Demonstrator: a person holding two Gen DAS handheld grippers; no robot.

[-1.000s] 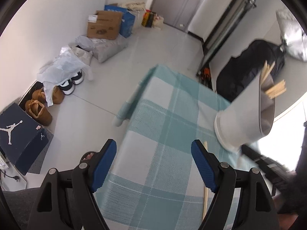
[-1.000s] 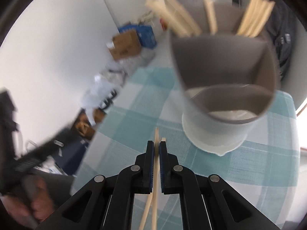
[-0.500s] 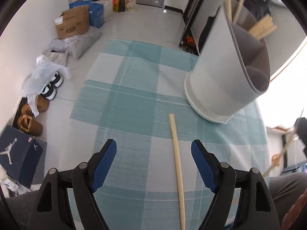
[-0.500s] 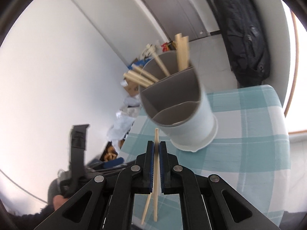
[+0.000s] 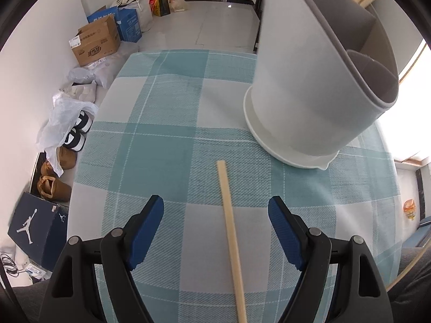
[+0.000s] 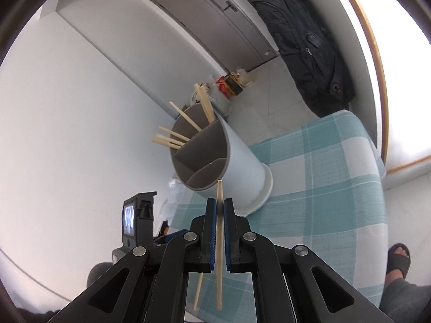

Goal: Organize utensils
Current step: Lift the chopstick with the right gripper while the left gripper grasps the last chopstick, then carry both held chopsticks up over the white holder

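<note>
A single wooden chopstick [image 5: 231,231] lies on the teal checked tablecloth [image 5: 150,140]. My left gripper [image 5: 215,204] hovers over it, jaws wide and closing, the stick between them untouched. The grey-white divided utensil holder [image 5: 304,102] stands just beyond, to the right. In the right wrist view my right gripper [image 6: 220,202] is shut on another chopstick [image 6: 219,188], held in the air short of the holder [image 6: 237,158]. Several chopsticks [image 6: 186,118] stand in its back compartment. The loose chopstick [image 6: 198,290] shows below the jaws.
Cardboard boxes [image 5: 94,43], bags and shoes [image 5: 75,134] line the floor along the wall left of the table. A dark backpack [image 6: 309,43] hangs by the door. A person's sandalled foot [image 6: 398,258] is beside the table's right edge.
The left gripper swung from the table's edge over the cloth, bringing the loose chopstick between its jaws. The right gripper drew back from the holder and rolled, still clamping its chopstick.
</note>
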